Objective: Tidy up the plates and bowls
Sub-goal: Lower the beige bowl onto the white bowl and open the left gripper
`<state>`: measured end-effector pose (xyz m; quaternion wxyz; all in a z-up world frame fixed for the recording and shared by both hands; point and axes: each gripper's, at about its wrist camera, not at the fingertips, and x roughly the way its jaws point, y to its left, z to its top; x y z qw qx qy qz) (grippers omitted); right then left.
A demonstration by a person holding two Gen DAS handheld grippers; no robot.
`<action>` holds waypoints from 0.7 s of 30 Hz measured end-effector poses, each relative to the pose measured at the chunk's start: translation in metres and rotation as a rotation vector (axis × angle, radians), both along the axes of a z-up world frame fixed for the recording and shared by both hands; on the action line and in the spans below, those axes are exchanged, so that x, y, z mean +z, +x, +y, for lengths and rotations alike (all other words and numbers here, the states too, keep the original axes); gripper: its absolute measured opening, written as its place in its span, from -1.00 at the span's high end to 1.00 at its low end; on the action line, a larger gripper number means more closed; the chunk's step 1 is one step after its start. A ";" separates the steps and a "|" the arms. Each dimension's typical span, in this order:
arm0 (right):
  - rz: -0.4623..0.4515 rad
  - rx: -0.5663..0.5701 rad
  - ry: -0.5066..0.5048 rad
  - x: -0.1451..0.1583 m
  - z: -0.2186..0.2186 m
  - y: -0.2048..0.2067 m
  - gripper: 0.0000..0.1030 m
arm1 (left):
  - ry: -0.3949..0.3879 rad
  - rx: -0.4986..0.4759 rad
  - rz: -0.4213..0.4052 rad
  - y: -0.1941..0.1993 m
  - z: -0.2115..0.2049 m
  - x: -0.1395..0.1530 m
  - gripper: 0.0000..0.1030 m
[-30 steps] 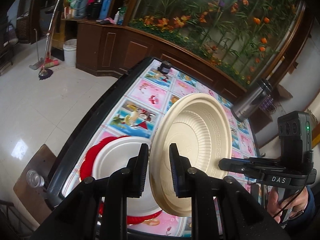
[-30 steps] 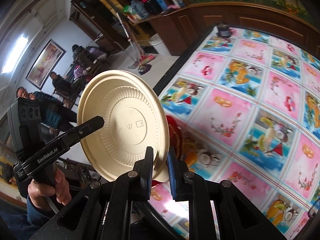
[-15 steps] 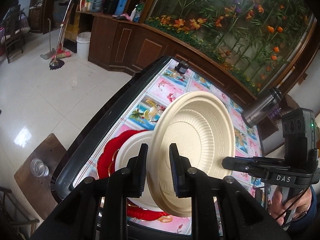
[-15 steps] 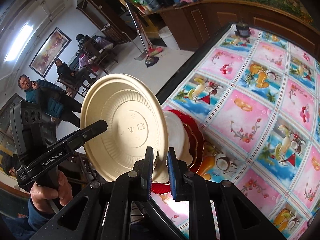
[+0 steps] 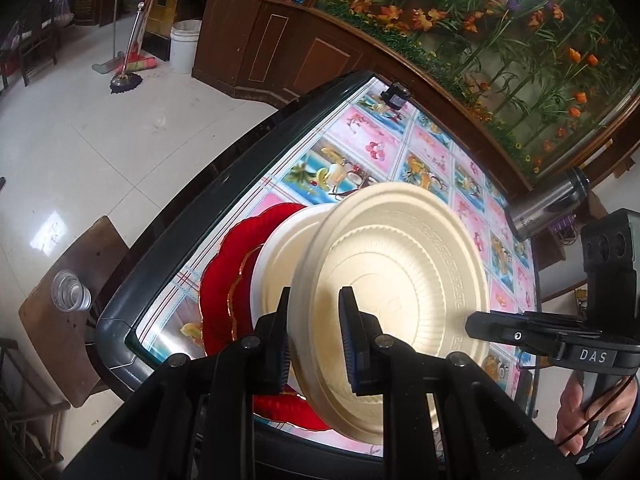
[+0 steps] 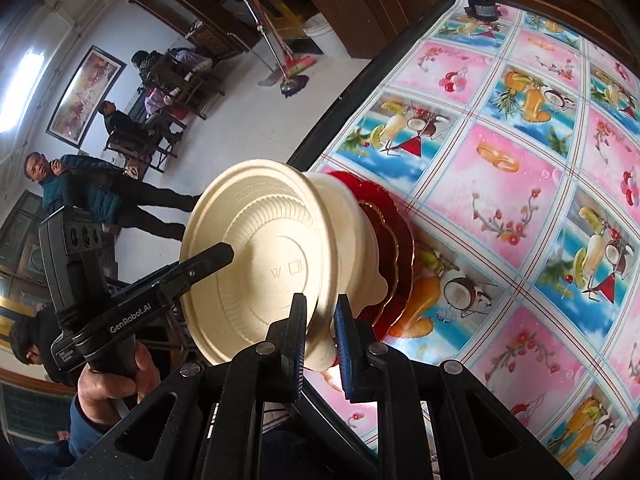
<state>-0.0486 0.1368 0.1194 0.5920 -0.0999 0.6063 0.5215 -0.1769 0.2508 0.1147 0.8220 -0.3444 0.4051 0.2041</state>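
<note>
A beige ribbed bowl (image 5: 404, 280) is held by its rim between both grippers, just above a white bowl (image 5: 280, 256) that sits on red scalloped plates (image 5: 228, 280) near the table's corner. My left gripper (image 5: 314, 344) is shut on the beige bowl's near rim. My right gripper (image 6: 320, 340) is shut on the opposite rim, and the right wrist view shows the beige bowl's underside (image 6: 264, 264), the white bowl (image 6: 356, 240) and the red plates (image 6: 396, 248).
The table (image 6: 500, 160) has a colourful fruit-print cloth and a dark raised edge (image 5: 224, 184). A steel flask (image 5: 548, 204) stands at the right, a small black object (image 5: 394, 96) at the far end. A glass (image 5: 70, 292) sits on a low stool beside the table.
Both grippers have carried the beige bowl down and toward the stack; it now hangs close over the white bowl, tilted flatter than before.
</note>
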 end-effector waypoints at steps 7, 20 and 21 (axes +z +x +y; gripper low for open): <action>0.003 0.007 -0.028 -0.011 0.004 -0.004 0.70 | 0.017 -0.003 0.027 0.000 -0.001 -0.009 0.63; 0.008 -0.013 -0.067 -0.023 0.005 -0.003 0.70 | 0.031 -0.017 0.049 0.005 -0.003 -0.018 0.63; 0.009 -0.015 -0.068 -0.024 0.004 -0.003 0.70 | 0.033 -0.017 0.051 0.005 -0.003 -0.019 0.63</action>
